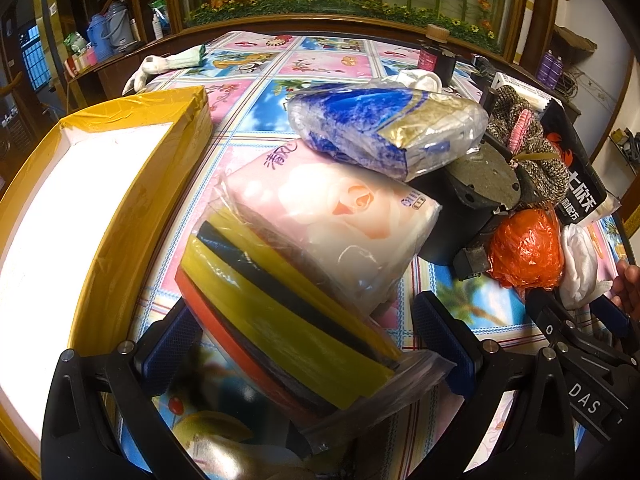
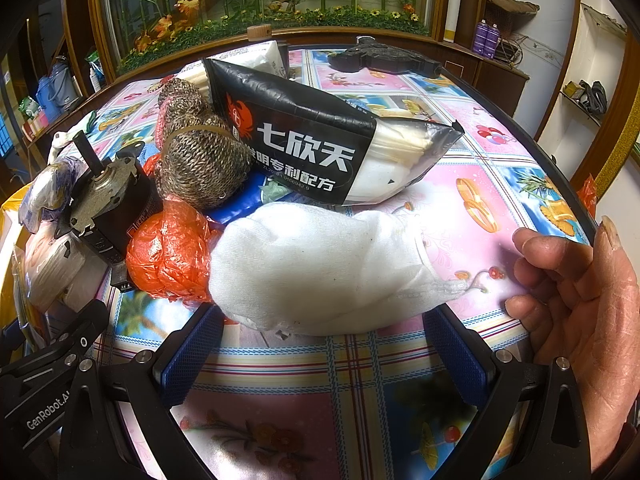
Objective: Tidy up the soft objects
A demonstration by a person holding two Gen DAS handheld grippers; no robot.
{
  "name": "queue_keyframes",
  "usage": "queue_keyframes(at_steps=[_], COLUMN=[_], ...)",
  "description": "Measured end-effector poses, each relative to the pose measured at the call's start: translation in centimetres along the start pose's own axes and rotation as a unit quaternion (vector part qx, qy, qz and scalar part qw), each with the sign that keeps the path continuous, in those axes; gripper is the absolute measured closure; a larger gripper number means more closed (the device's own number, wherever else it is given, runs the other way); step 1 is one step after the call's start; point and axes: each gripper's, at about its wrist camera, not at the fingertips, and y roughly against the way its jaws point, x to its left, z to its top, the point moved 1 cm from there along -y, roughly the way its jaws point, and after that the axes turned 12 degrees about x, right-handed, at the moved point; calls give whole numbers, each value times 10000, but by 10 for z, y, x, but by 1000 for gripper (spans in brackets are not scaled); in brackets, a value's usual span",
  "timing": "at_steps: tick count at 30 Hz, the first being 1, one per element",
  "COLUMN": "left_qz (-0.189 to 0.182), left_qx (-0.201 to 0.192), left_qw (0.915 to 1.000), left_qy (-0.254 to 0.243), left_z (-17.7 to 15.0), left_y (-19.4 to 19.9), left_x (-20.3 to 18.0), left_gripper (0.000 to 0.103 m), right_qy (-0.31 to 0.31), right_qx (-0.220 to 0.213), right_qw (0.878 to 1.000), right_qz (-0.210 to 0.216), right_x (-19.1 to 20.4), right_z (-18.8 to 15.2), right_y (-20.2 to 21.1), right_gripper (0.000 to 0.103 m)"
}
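My left gripper (image 1: 308, 344) stands wide, its blue pads on either side of a clear bag of yellow, black and orange sponges (image 1: 288, 320); the left pad looks against the bag's edge, the right pad stands apart from it. The bag leans on a pink tissue pack (image 1: 340, 216), with a blue-and-white plastic packet (image 1: 380, 128) propped above that. To the left of these sits the yellow-rimmed box (image 1: 152, 184), just beside the pile on the bench (image 1: 256, 120).

My right gripper (image 2: 324, 356) is also wide open, holding nothing. A white cloth bundle (image 2: 320, 264) lies just ahead of it, between the lines of the two pads, its near edge close to the fingertips but not gripped. Touching the bundle's left end is a crumpled orange plastic bag (image 2: 172, 252); behind it lie a speckled knitted piece (image 2: 200, 160) and a black packet with white characters (image 2: 300, 136). A small motor (image 2: 108, 196) rests at the left. My bare hand (image 2: 580, 292) shows at the right edge.
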Motion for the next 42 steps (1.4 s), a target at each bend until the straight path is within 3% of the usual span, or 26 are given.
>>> queue_keyframes(at_steps=[7,29,42], left_qz=[113,96,-61], left_qx=[22,24,184], left_qw=[9997,9997,9998], left_qy=[229,222,-106], left_z=[-12,-10,-9], left_y=[4,4,5], left_x=[0,2,4], left_gripper=[0,0,0], right_qy=[-3,2,147], right_qx=[3,6,183], right_qw=[10000,10000,9997], right_qz=[0,-5,88], right_x=[0,0,2], right_z=[0,0,-3], right_y=[0,0,4], right_gripper=[1,1,1])
